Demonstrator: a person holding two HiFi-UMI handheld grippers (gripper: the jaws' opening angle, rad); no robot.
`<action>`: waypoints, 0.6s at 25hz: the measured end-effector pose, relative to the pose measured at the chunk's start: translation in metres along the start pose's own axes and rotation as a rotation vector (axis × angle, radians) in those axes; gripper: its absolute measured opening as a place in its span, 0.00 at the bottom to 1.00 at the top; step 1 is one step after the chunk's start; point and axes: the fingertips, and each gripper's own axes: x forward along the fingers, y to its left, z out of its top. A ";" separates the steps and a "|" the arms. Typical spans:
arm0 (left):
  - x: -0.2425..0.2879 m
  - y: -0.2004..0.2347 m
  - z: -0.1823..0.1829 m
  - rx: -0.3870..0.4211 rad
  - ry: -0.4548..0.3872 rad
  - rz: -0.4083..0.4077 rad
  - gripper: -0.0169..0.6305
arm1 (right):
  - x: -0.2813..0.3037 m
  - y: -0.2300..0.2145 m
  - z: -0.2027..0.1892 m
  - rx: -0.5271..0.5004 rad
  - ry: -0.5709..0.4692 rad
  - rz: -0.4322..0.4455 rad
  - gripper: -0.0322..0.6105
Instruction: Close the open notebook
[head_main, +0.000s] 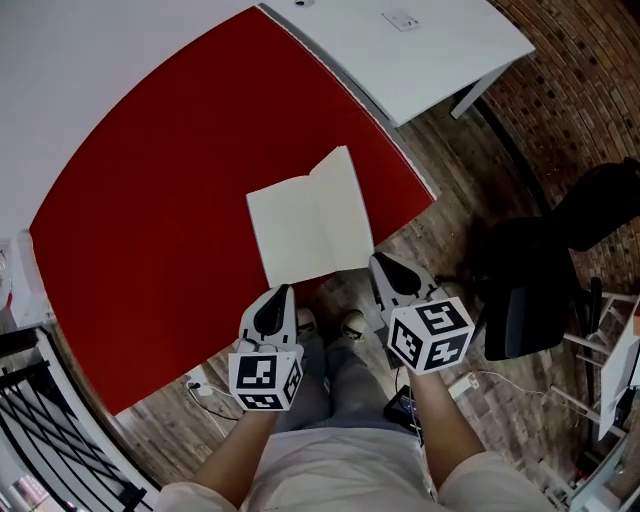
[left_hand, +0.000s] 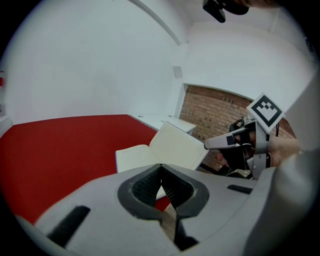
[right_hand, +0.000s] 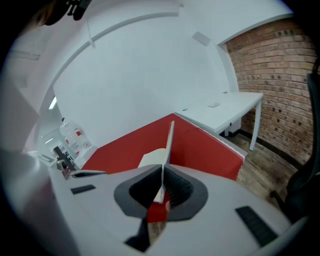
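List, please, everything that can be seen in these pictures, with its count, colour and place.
notebook: one, cream pages, open on the table near its front edge, right half raised
table: one, red, middle of the head view
desk: one, white, beyond the table, at the right
chair: one, black, on the floor at the right
floor: brown wood, around the table
brick wall: one, reddish brown, at the right
left gripper: one, white and black, jaws together, empty, by the notebook's near edge
right gripper: one, white and black, shut on the notebook's right half
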 end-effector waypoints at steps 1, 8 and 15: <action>-0.003 0.004 -0.001 -0.006 -0.002 0.007 0.04 | 0.002 0.011 0.002 -0.023 0.002 0.015 0.08; -0.025 0.030 -0.006 -0.037 -0.014 0.059 0.04 | 0.029 0.090 -0.012 -0.116 0.044 0.140 0.08; -0.047 0.067 -0.007 -0.059 -0.032 0.134 0.04 | 0.063 0.130 -0.040 -0.152 0.116 0.184 0.08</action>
